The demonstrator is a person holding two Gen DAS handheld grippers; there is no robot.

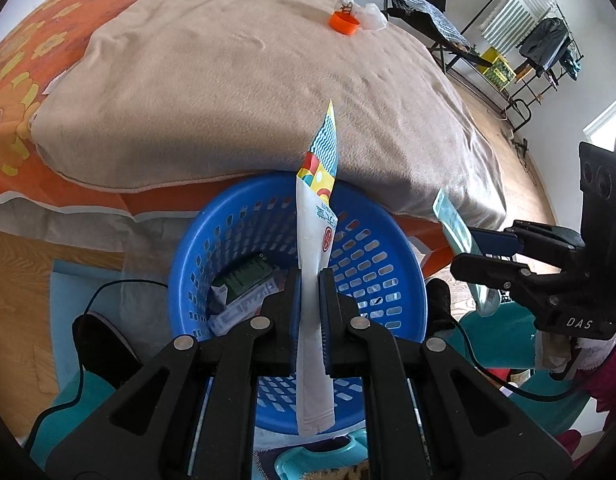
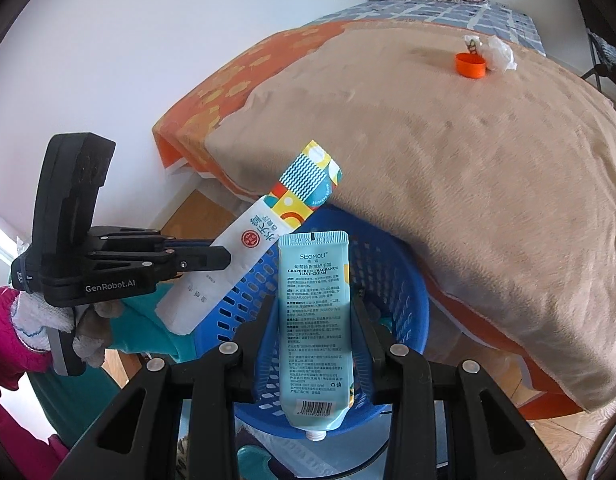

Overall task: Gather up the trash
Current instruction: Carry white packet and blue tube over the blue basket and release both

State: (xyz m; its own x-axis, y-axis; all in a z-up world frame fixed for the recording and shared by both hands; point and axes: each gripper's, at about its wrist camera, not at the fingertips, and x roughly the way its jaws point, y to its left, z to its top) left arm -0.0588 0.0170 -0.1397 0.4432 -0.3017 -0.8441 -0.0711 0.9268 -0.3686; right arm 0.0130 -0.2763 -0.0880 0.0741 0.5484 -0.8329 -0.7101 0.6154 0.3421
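My left gripper (image 1: 309, 280) is shut on a flat white packet (image 1: 313, 248) with a colourful patterned end, held edge-on above the blue plastic basket (image 1: 384, 240). In the right wrist view the same packet (image 2: 244, 248) slants up from the left gripper (image 2: 224, 258). My right gripper (image 2: 314, 308) is shut on a light blue hand cream tube (image 2: 314, 320), cap end toward the camera, over the basket (image 2: 404, 292). That tube (image 1: 454, 224) shows at the right in the left wrist view, in the right gripper (image 1: 478, 250). Several wrappers (image 1: 244, 288) lie in the basket.
A tan blanket (image 1: 236, 80) covers the bed behind the basket. On it lie an orange bottle cap (image 1: 345, 23) and a crumpled clear wrapper (image 1: 374, 16); both show again as cap (image 2: 471, 65) and wrapper (image 2: 498, 54). A chair and a drying rack (image 1: 540, 40) stand far right.
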